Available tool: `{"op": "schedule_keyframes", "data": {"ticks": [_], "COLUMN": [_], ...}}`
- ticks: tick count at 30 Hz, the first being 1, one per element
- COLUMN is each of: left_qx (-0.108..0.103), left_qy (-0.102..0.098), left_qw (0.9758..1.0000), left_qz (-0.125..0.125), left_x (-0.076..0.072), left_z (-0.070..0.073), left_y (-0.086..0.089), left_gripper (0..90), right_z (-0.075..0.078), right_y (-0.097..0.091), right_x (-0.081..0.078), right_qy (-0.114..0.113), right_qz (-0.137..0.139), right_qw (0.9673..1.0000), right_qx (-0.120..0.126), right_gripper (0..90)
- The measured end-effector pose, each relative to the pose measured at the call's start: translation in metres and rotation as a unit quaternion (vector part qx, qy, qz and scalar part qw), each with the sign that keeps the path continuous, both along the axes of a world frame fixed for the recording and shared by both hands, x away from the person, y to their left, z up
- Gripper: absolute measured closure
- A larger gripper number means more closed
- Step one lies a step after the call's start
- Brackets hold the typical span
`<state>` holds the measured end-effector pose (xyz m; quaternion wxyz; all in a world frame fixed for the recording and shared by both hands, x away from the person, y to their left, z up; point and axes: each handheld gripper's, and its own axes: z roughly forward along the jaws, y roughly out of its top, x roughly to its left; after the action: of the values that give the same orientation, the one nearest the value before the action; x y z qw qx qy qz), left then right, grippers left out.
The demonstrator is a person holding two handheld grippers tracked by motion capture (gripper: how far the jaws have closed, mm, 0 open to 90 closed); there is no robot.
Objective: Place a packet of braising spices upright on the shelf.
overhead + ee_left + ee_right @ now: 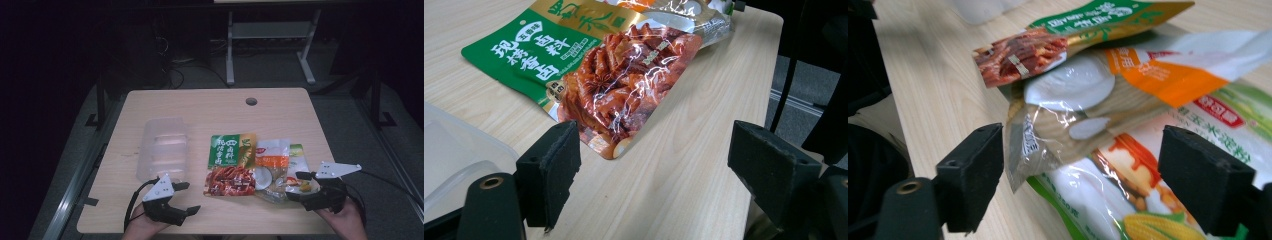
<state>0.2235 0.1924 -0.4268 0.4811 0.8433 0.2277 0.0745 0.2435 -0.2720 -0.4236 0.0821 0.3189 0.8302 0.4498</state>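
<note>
Your left gripper (186, 197), jaws wide, empty, near the green-and-red foil packet (231, 165), your right gripper (295, 186), jaws wide, straddling clear-and-orange packet (1108, 95), pale wooden worktop (210, 107), clear plastic tub (163, 145) left.

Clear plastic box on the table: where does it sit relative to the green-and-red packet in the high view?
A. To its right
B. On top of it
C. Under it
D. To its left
D: the clear plastic box lies on the bare table, apart from and left of the green-and-red packet.
</note>
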Motion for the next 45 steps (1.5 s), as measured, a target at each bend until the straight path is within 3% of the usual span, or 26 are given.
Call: {"op": "schedule_keyframes", "data": {"ticks": [5,11,14,20,23,32,38,39,45], "left_qx": [-0.003,-0.013,-0.014,-0.015,-0.020,-0.014,-0.012,-0.014,-0.020], "left_qy": [0.007,0.010,0.014,-0.016,-0.013,-0.005,-0.005,-0.006,-0.006], "left_qw": [1.0000,0.9999,0.9998,0.9997,0.9997,0.9999,0.9999,0.9999,0.9998], "left_qz": [-0.001,-0.003,-0.001,0.010,0.010,-0.001,-0.002,-0.002,0.002], "left_x": [0.003,0.002,0.002,0.002,0.003,0.004,0.003,0.003,0.003], "left_z": [-0.001,0.000,-0.001,0.004,0.004,0.002,0.002,0.002,0.003], "left_y": [-0.001,-0.002,-0.002,-0.004,-0.005,-0.006,-0.008,-0.008,-0.007], "left_gripper": [21.1,21.0,21.0,21.1,21.1,21.1,21.2,21.2,21.2], "right_z": [0.008,0.017,0.026,0.041,0.044,0.039,0.038,0.037,0.037], "right_y": [0.002,0.009,0.019,0.040,0.051,0.072,0.085,0.089,0.094], "right_x": [0.001,0.015,0.025,0.044,0.056,0.096,0.115,0.124,0.141], "right_qy": [-0.008,0.017,0.018,0.011,0.010,0.059,0.079,0.086,0.112], "right_qz": [-0.002,0.008,0.022,0.030,0.042,0.028,0.014,0.013,-0.002], "right_qw": [0.9999,0.9995,0.9995,0.9994,0.9990,0.9978,0.9961,0.9950,0.9916], "right_qx": [0.008,0.026,0.016,0.017,0.013,-0.016,-0.036,-0.050,-0.066], "right_gripper": [20.3,16.6,13.8,13.8,13.8,14.1,14.5,14.5,16.1]}}
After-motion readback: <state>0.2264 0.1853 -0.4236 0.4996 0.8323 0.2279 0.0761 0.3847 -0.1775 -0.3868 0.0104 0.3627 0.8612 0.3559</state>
